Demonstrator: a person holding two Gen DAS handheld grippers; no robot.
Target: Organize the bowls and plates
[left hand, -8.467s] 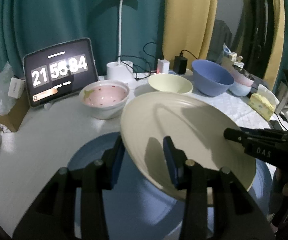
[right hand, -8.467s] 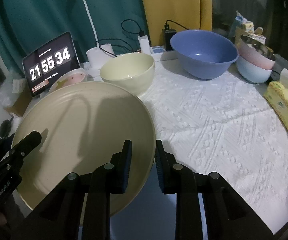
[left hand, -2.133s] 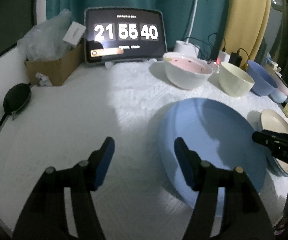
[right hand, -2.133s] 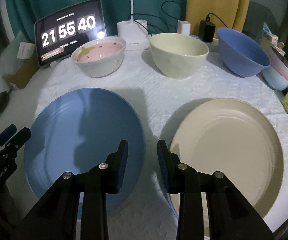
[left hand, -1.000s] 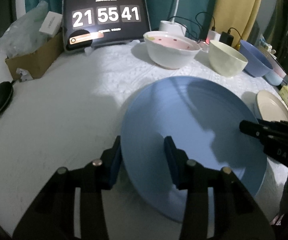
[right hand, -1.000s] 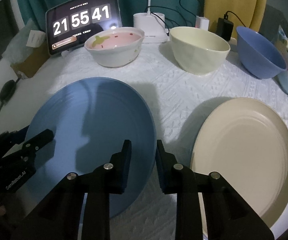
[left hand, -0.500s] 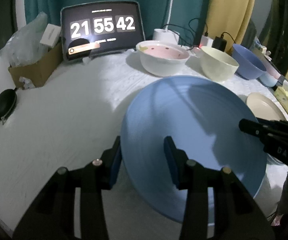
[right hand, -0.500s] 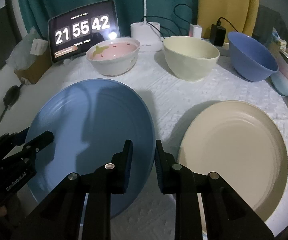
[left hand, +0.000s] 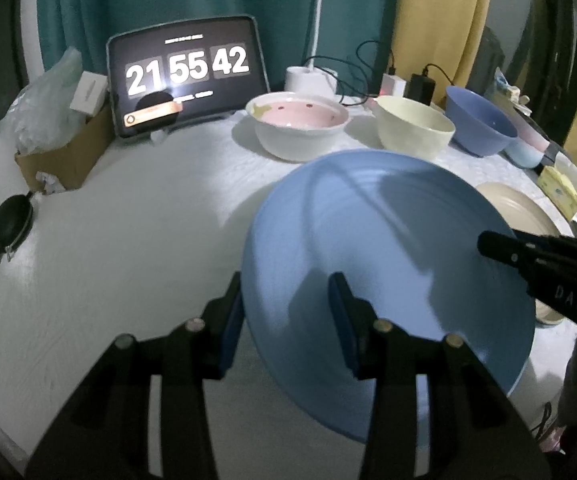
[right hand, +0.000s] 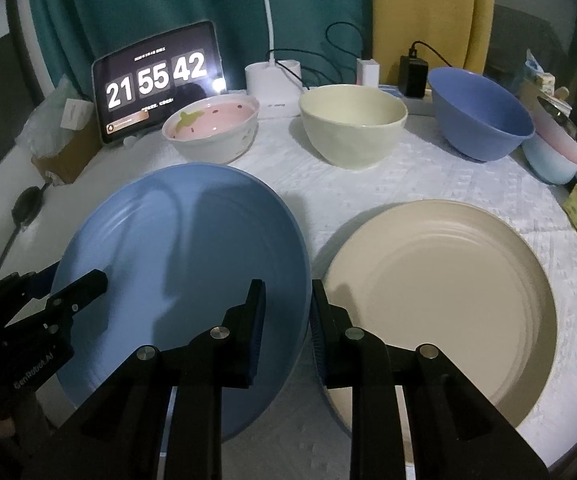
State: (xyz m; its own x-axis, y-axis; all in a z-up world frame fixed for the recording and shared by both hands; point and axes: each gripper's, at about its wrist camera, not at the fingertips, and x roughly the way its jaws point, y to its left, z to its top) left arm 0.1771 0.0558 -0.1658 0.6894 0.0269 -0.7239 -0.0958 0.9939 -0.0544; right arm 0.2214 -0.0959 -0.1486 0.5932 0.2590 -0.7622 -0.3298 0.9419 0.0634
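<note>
Now both tools clamp the round blue plastic plate (right hand: 184,264), lifted off the white worktop (left hand: 128,232).
Light, stiff, slick: left tool (left hand: 286,320) grips its nine o'clock rim, right tool (right hand: 286,320) its three o'clock; beige plate (right hand: 440,300) lies beside.

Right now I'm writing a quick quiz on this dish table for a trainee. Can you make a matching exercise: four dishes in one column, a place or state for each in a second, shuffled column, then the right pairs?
Column one:
1. blue plate
2. beige plate
3. pink-lined bowl
4. dark blue bowl

Column two:
a. just in front of the clock tablet
b. lying flat on the white cloth, not gripped
c. gripped at opposite rims by the left gripper and the right gripper
d. to the right of the cream bowl

Pairs: 1-c, 2-b, 3-a, 4-d
</note>
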